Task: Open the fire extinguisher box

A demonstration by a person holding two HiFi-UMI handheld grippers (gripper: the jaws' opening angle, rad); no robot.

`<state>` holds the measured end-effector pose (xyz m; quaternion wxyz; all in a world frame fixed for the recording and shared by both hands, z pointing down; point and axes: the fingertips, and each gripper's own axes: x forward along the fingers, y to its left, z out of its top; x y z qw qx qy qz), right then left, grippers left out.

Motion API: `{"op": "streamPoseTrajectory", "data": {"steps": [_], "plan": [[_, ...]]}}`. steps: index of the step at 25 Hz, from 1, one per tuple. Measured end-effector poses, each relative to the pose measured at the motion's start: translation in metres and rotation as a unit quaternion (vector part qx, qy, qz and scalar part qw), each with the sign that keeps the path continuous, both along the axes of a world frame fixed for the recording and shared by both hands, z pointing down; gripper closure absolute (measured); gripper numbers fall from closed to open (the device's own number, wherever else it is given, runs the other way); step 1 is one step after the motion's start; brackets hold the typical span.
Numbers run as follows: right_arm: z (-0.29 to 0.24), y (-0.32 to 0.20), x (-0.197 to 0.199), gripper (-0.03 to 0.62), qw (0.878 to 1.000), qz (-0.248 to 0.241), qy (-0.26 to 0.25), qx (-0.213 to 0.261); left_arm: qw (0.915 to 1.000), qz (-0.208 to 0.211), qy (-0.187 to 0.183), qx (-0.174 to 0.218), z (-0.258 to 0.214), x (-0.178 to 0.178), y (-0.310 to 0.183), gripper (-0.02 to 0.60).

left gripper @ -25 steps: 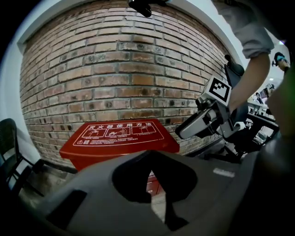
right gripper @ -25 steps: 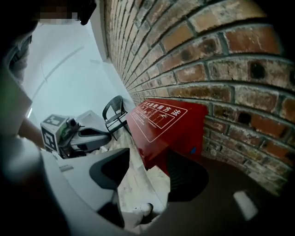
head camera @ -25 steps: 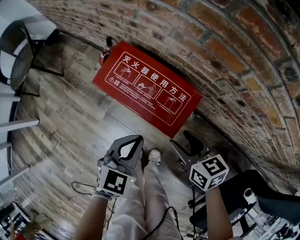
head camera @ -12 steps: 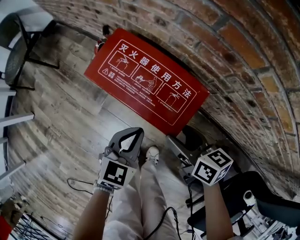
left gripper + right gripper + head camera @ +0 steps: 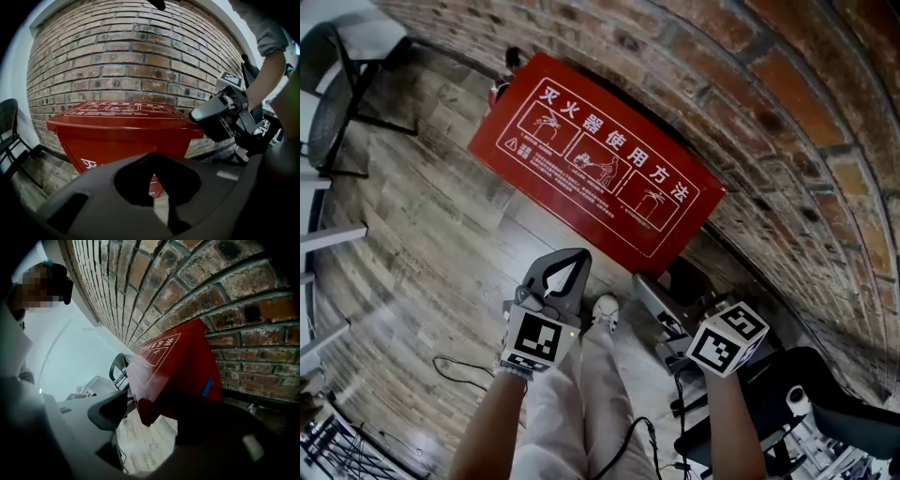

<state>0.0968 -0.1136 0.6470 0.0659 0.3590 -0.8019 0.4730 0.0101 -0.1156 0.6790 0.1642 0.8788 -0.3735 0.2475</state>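
The red fire extinguisher box point(image 5: 595, 169) stands on the wood floor against the brick wall, its lid with white printed pictures shut. My left gripper point(image 5: 570, 261) hangs shut and empty just in front of the box's front face point(image 5: 117, 140); in the left gripper view its jaws point(image 5: 157, 155) meet round a dark hole. My right gripper point(image 5: 667, 292) is at the box's right end, and its jaws have just been opening. In the right gripper view they point(image 5: 159, 427) stand wide, the box's near corner point(image 5: 154, 380) showing in the gap, untouched.
A black mesh chair point(image 5: 337, 103) and white furniture legs stand at the left. A red extinguisher top point(image 5: 508, 70) pokes out behind the box. Cables point(image 5: 459, 370) lie on the floor. Black equipment point(image 5: 806, 394) fills the lower right. My shoe point(image 5: 607, 312) is below the box.
The left gripper has sunk a little toward the box's front. The right gripper has rolled at the wrist and its jaws have spread wider. The box sits larger in view.
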Motion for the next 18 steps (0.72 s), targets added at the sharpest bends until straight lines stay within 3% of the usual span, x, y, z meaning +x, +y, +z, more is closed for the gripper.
{"op": "streamPoseTrajectory", "data": {"steps": [5,11,18], "plan": [[-0.008,0.0,0.0,0.301,1.0,-0.001,0.01,0.011,0.9999,-0.011,0.008,0.0,0.003,0.002,-0.009,0.583],[-0.02,0.006,-0.004,0.295,0.999,-0.022,0.024,0.033,1.0,0.006,0.005,-0.005,0.01,0.008,-0.007,0.583],[-0.051,0.005,-0.001,0.29,0.994,-0.059,0.051,0.076,0.9998,-0.005,0.012,-0.014,0.004,0.009,-0.01,0.583]]}}
